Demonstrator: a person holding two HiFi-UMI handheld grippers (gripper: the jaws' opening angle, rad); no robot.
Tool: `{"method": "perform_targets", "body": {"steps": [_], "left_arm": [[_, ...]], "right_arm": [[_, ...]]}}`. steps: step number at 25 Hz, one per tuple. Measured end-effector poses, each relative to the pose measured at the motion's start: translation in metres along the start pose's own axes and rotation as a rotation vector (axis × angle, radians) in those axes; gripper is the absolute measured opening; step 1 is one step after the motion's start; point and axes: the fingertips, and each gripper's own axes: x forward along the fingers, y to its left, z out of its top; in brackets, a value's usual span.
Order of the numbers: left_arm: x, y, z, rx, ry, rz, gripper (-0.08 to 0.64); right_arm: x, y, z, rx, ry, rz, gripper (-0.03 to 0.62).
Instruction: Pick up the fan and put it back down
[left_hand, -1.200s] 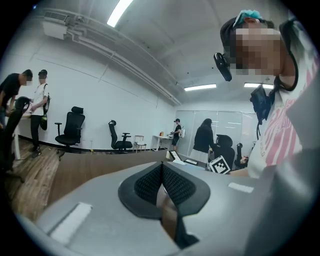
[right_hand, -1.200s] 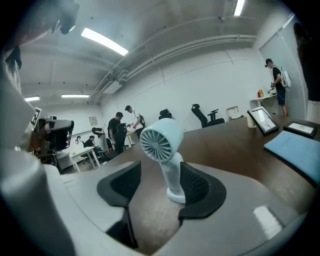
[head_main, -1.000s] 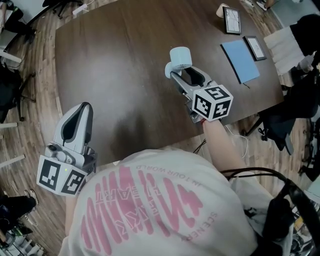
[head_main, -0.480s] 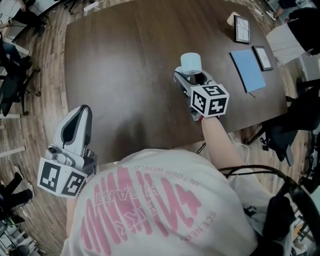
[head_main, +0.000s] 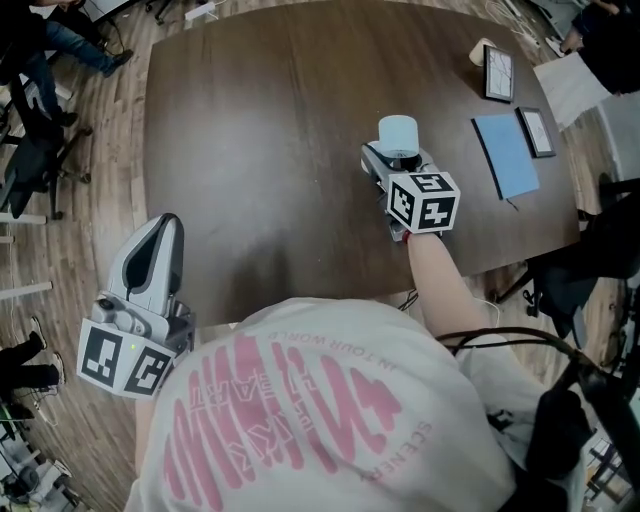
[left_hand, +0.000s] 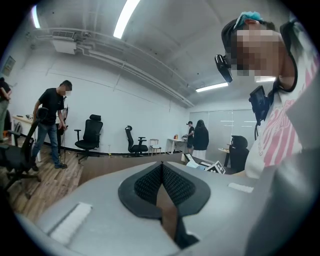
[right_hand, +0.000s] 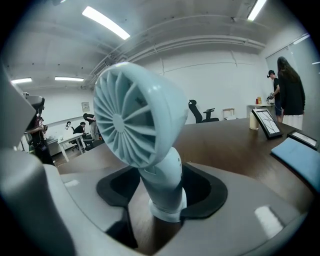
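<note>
Well, dark wood table (head_main: 250, 150) w/ fan (head_main: 398, 135) upright; office chairs (left_hand: 89, 132) beyond.

Pale blue fan (right_hand: 135, 125), dark brown table (head_main: 250, 120)

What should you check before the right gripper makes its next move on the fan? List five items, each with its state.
1. The fan stands on the table: ok.
2. Its stem is between the right gripper jaws: ok.
3. Pads press the stem: not ok; the jaws have just been closing, and a gap shows on one side.
4. The left gripper is shut and away from the fan: ok.
5. The blue notebook lies apart from the fan: ok.
</note>
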Motion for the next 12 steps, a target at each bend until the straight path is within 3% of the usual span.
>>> {"method": "perform_targets", "body": {"steps": [6,12], "left_arm": [[-0.002,-0.002,-0.004,-0.011,-0.003,0.029,0.018],[-0.001,-0.002,-0.004,-0.016,-0.006,0.041,0.017]], "right_arm": [[0.002,-0.010,-0.001,0.023,-0.007,-0.008,0.229],[0.004,-0.014,-0.003,-0.019,0.018,0.000,0.226]]}}
